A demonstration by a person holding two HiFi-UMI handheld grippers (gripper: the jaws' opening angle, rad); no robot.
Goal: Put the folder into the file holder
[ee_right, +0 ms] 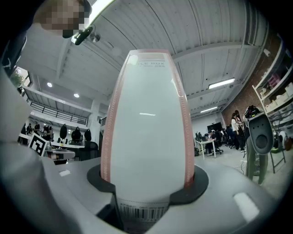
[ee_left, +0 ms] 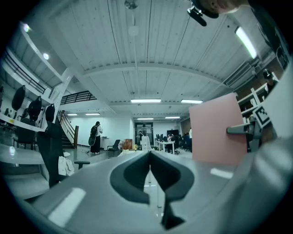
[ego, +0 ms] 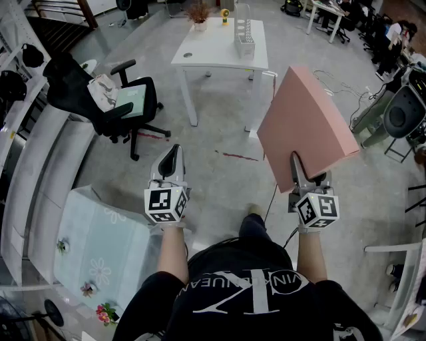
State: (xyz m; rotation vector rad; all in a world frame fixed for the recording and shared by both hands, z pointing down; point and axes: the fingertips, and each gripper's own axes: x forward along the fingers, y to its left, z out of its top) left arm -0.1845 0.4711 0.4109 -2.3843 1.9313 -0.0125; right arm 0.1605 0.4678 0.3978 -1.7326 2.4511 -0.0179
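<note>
At the far left stands one black office chair [ego: 106, 100] with a pale cushion on its seat. Next comes the left hand-held gripper [ego: 174, 152], held level over the floor; its jaws are closed together with nothing between them [ee_left: 149, 155]. Beyond it, well apart from both grippers, stands one white table [ego: 200, 53]. It carries one pot [ego: 198, 24] with a brownish plant in it, a small yellow object [ego: 225, 14], and one wire file holder [ego: 244, 38] near the table's right end; what its slots hold is too small to tell. To the right, the one pink folder [ego: 306, 123] stands upright in the air, clamped at its lower edge by the right hand-held gripper [ego: 297, 164], whose pads press both its faces [ee_right: 146, 137].
</note>
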